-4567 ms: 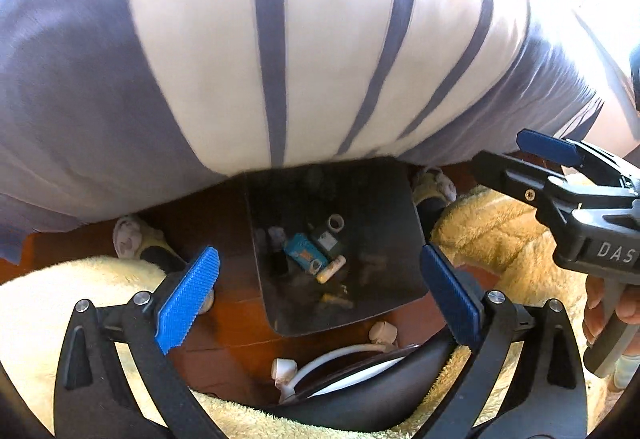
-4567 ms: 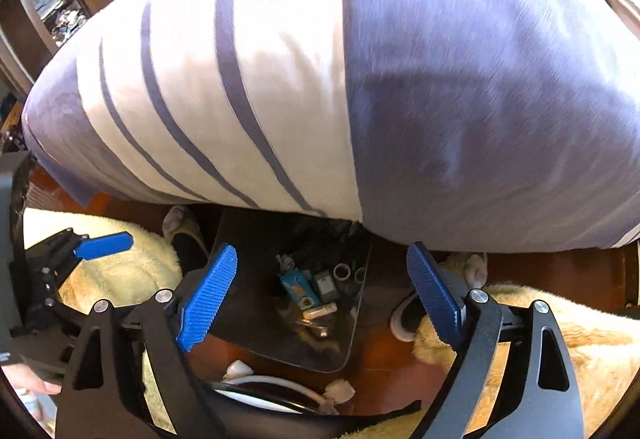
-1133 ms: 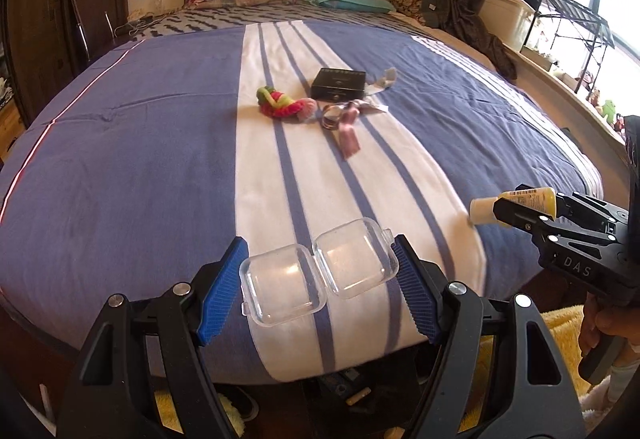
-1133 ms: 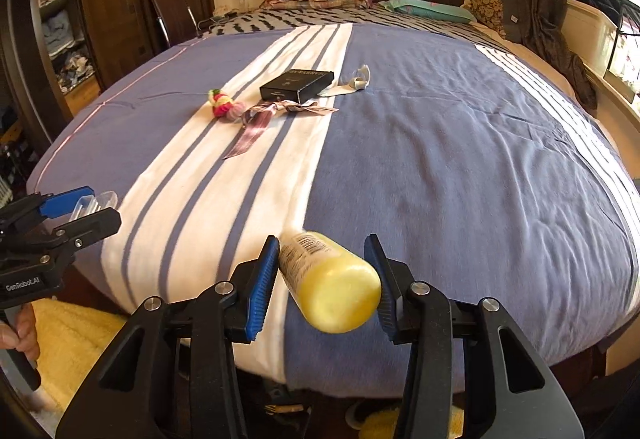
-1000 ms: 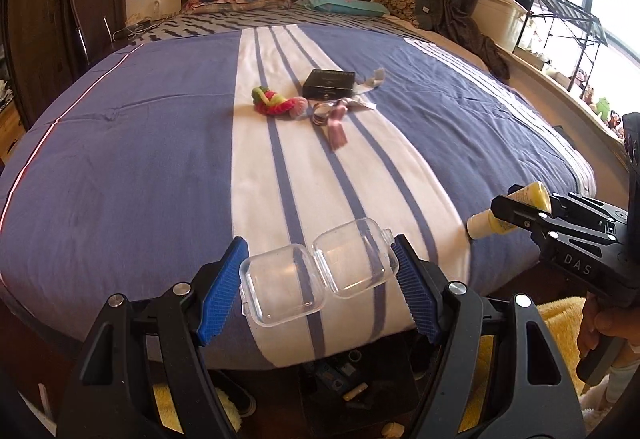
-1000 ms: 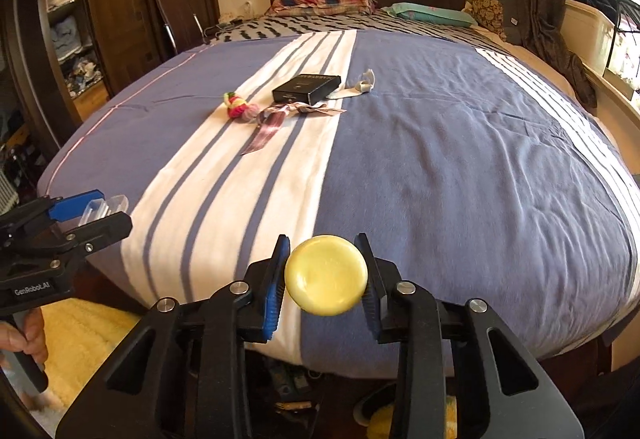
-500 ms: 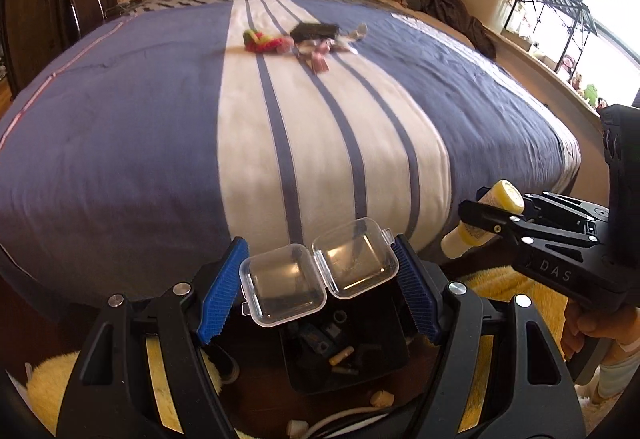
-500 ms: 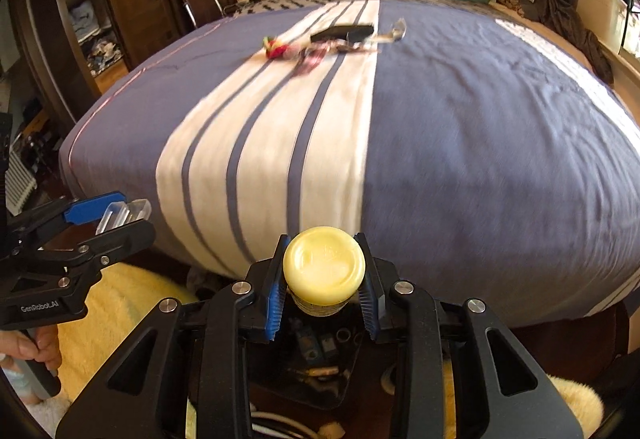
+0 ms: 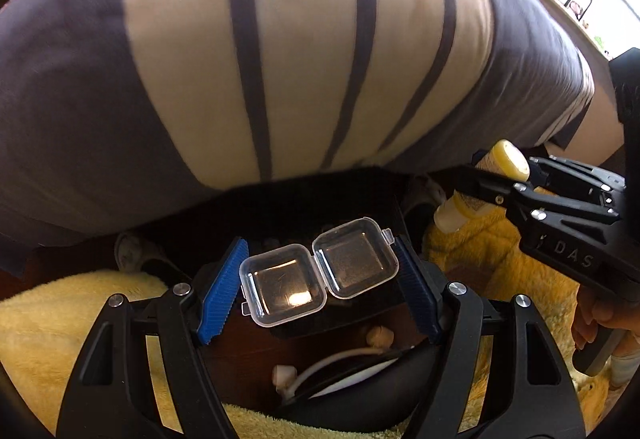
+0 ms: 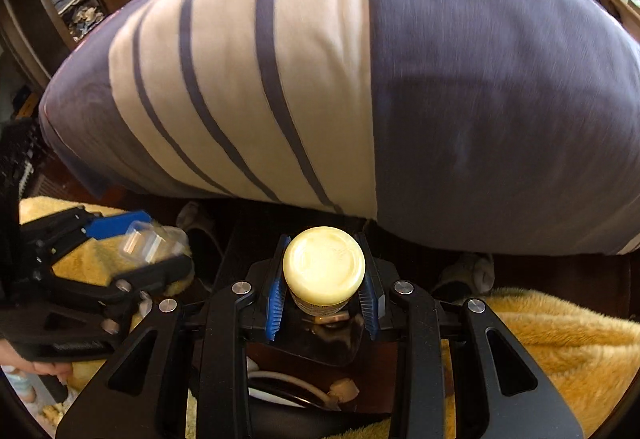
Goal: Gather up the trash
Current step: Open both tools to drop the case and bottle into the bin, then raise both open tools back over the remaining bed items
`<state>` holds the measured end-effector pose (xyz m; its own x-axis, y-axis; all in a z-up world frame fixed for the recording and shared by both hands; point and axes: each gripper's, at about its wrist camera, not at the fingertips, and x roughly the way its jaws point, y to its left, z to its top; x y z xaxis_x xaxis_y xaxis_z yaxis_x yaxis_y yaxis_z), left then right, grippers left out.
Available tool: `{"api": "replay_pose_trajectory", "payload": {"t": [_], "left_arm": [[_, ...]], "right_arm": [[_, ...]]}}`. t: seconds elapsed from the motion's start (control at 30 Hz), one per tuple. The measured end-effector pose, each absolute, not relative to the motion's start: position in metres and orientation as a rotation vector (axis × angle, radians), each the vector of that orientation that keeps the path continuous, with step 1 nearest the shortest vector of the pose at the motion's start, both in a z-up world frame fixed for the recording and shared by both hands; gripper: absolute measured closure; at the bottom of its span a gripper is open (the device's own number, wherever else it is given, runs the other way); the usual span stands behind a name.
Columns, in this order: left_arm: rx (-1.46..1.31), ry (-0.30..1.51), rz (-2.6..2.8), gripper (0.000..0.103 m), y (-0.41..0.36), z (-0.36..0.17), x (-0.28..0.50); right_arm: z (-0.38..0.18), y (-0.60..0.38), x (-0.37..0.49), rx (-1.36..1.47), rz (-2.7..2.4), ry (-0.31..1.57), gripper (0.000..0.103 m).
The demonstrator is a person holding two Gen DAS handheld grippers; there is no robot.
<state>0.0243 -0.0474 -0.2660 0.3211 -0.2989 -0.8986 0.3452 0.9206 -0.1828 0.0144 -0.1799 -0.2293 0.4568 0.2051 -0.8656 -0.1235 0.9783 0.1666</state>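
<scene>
My left gripper [image 9: 320,275] is shut on a clear plastic hinged case [image 9: 320,271], held open and flat above the dark trash bin [image 9: 340,323] on the floor by the bed. My right gripper [image 10: 323,289] is shut on a yellow bottle [image 10: 324,265], bottom end toward the camera, above the same bin [image 10: 320,347]. The left wrist view shows the bottle [image 9: 480,187] in the right gripper [image 9: 496,179] at the right. The right wrist view shows the case [image 10: 154,239] in the left gripper [image 10: 132,243] at the left.
The bed with a blue and white striped cover [image 9: 300,59] bulges over the bin. A yellow fluffy rug [image 10: 540,339] lies on both sides of the bin. Slippers [image 9: 136,255] sit under the bed edge. A white cable [image 9: 340,359] lies near the bin.
Both grippers have dropped from the bed top toward the floor and tilted down over the bin, each still holding its item. The items on the bed have left the left view.
</scene>
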Motion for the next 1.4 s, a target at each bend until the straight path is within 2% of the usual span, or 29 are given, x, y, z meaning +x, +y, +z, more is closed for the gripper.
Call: {"api": "replay_pose_trajectory", "payload": {"t": [0.23, 0.5, 0.57, 0.6, 0.63, 0.77, 0.93, 1.03, 1.4], "left_arm": [[0.064, 1.29, -0.424, 0.033, -0.056, -0.313, 0.038], [0.05, 1.341, -0.431, 0.032, -0.051, -0.33, 0.042], [0.049, 1.348, -0.423, 0.026, -0.05, -0.329, 0.043], [0.046, 1.347, -0.42, 0.022, -0.05, -0.328, 0.044], [0.046, 1.344, -0.412, 0.016, -0.049, -0.327, 0.044], [0.044, 1.33, -0.4, 0.008, -0.048, -0.32, 0.043], [0.056, 1.294, -0.385, 0.008, -0.045, -0.304, 0.038], [0.069, 1.248, -0.38, 0.008, -0.044, -0.284, 0.032], [0.017, 1.058, -0.372, 0.008, -0.027, -0.202, 0.027]], "right_arm": [[-0.257, -0.177, 0.02, 0.114, 0.199, 1.138, 0.071], [-0.268, -0.175, 0.03, 0.116, 0.207, 1.175, 0.069], [-0.268, -0.176, 0.033, 0.117, 0.208, 1.181, 0.069], [-0.268, -0.177, 0.035, 0.118, 0.207, 1.183, 0.064], [-0.268, -0.177, 0.035, 0.117, 0.203, 1.182, 0.056], [-0.265, -0.182, 0.035, 0.119, 0.178, 1.165, 0.045], [-0.245, -0.19, 0.031, 0.072, 0.123, 1.115, 0.015], [-0.228, -0.197, 0.029, 0.064, 0.102, 1.075, 0.01], [-0.154, -0.218, 0.023, 0.085, 0.097, 0.914, 0.008]]}}
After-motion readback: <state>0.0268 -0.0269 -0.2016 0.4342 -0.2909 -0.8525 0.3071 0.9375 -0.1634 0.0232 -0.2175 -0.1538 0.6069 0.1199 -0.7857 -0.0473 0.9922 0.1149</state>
